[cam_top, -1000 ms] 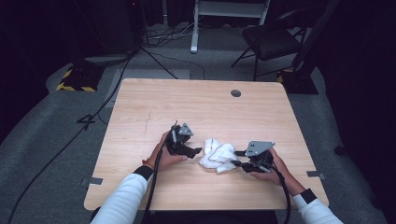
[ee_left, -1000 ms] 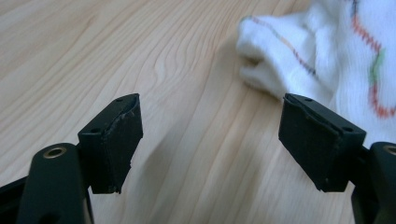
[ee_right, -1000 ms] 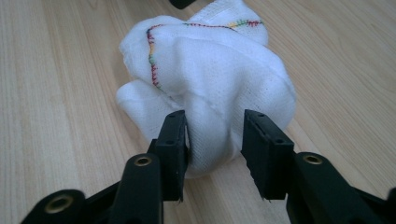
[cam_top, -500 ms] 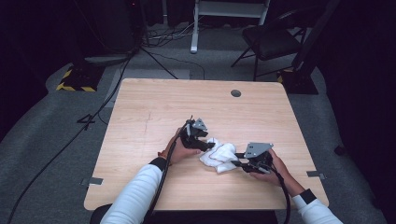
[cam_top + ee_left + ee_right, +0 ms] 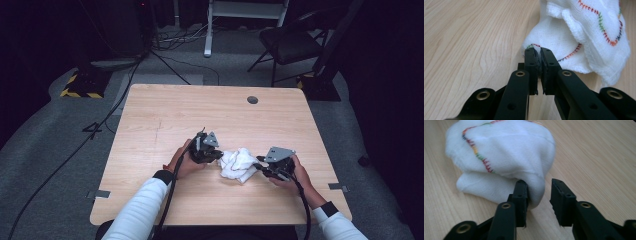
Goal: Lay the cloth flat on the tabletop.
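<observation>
A crumpled white cloth with multi-coloured stitching lies on the wooden table, near its front. My left gripper touches the cloth's left side. In the left gripper view its jaws are shut on a stitched fold of the cloth. My right gripper is at the cloth's right side. In the right gripper view it stands open, and a bulge of the cloth rests against the left jaw and partly enters the gap.
A round cable hole sits near the table's far edge. On the grey floor behind the table are a dark chair, a white stand and loose cables. Bare wood surrounds the cloth.
My left gripper has moved right, up to the cloth's left side, and now pinches its edge. The right gripper has hardly moved.
</observation>
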A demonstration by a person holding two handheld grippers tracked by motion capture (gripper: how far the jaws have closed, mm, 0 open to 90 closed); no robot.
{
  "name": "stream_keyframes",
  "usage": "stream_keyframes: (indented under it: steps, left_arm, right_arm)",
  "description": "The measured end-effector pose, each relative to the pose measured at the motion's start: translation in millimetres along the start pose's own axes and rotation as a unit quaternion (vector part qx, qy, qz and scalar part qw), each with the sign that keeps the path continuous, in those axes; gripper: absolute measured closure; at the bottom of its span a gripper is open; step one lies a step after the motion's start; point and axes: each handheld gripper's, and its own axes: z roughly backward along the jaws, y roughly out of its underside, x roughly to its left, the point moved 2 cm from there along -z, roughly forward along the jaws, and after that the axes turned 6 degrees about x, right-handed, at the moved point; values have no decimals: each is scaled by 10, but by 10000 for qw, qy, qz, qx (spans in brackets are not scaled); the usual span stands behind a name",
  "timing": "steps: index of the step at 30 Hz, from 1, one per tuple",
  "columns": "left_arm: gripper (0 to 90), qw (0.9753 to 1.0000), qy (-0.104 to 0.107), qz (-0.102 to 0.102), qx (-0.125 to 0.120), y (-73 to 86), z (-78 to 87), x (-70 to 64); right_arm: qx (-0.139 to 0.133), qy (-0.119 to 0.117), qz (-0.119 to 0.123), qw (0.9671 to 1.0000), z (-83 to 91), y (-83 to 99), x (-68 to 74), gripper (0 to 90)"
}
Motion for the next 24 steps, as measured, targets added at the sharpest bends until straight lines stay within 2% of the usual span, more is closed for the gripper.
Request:
stream_keyframes:
  steps: [2,6,9,11,16,21,24]
  left_arm:
    - [848,10000,-50,-9,34,31,53,-45]
    - [849,9998,-135,-61,104,116,151,-146]
    - [849,9998,-148,-46,114,195,208,-200]
    - [849,9998,-152,-30,144,242,234,-229]
    - [849,9998,-122,-11,177,333,279,-304]
    - [849,9997,-93,-16,242,371,260,-345]
    - [848,9996,-67,-13,259,373,242,-342]
  right_arm:
    - [-38,15,-115,9999,14,3,-26,604]
    - [-206,-27,-132,9997,96,-41,-23,507]
    - [-429,-92,-141,9989,172,-109,15,475]
    - [-548,-147,-67,9984,204,-161,76,455]
    - [-707,-454,216,9962,204,-300,309,438]
    - [-805,-964,555,9905,163,-380,592,470]
    - [-696,-1127,840,9876,81,-404,742,469]
